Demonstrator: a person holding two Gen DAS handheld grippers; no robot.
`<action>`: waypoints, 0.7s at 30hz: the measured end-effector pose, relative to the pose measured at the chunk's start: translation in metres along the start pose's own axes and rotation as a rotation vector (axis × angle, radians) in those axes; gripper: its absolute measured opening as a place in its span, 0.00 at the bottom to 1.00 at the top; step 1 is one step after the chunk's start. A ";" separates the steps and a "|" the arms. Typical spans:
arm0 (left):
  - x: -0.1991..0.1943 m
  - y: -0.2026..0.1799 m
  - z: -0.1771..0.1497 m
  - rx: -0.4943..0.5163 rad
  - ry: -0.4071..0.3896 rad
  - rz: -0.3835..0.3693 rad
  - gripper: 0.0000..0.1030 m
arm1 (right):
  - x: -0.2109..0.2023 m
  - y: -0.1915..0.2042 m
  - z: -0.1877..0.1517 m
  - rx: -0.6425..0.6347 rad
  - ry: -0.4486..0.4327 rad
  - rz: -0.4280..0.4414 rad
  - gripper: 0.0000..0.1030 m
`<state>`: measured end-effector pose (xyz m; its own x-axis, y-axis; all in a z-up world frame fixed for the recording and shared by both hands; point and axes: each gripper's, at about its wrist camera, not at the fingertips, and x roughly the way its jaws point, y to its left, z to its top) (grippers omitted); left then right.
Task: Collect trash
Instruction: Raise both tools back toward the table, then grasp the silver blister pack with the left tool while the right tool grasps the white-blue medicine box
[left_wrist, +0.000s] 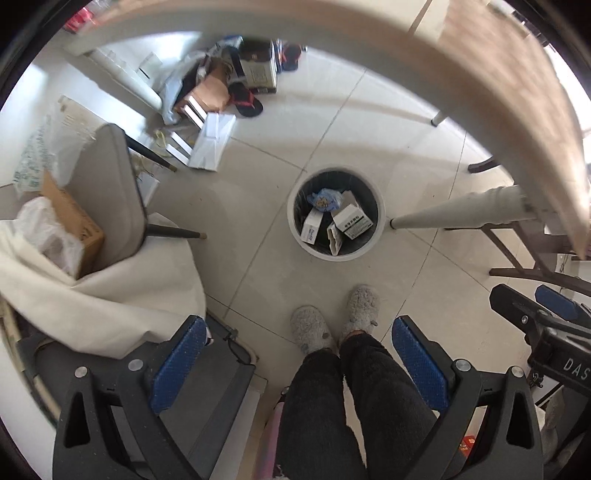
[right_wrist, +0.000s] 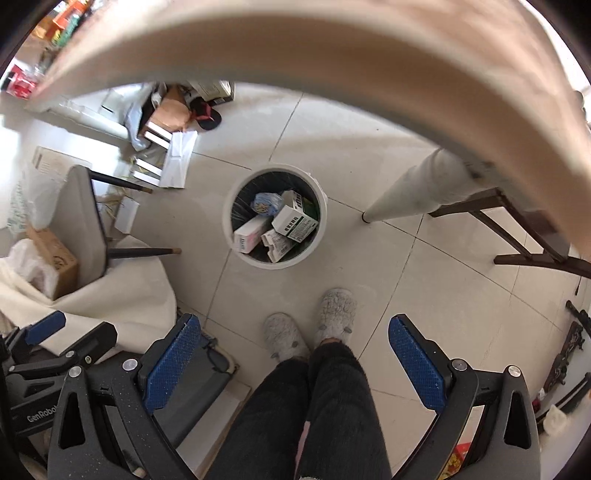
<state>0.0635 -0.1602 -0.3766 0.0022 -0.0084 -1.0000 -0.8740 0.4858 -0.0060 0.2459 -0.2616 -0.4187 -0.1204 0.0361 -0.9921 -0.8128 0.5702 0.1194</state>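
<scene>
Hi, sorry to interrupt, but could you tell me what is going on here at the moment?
A person in grey slippers stands over a round trash bin on the tiled floor, holding a claw in each hand. The left claw and the right claw are both open and empty. The bin already holds small cardboard boxes and a crumpled blue wrapper. More packaging lies on the floor beyond a chair.

Looking straight down at a round white trash bin on pale floor tiles. Inside the bin: small cardboard boxes and a crumpled blue wrapper. Right gripper spread wide and empty, near side of the bin, above grey fuzzy slippers. Left gripper down-left of the bin. Table leg right of the bin.
</scene>
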 end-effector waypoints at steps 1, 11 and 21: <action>-0.014 0.001 -0.002 0.000 -0.015 0.002 1.00 | -0.013 0.001 -0.003 0.003 -0.003 0.006 1.00; -0.132 -0.001 0.022 -0.012 -0.233 0.057 1.00 | -0.149 0.009 -0.005 0.044 -0.085 0.121 1.00; -0.187 -0.049 0.150 -0.024 -0.329 0.052 1.00 | -0.236 -0.050 0.100 0.193 -0.236 0.159 1.00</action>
<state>0.1786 -0.0512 -0.1898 0.1110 0.3006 -0.9473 -0.8882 0.4576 0.0411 0.3721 -0.2162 -0.1944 -0.0839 0.3129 -0.9461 -0.6691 0.6859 0.2862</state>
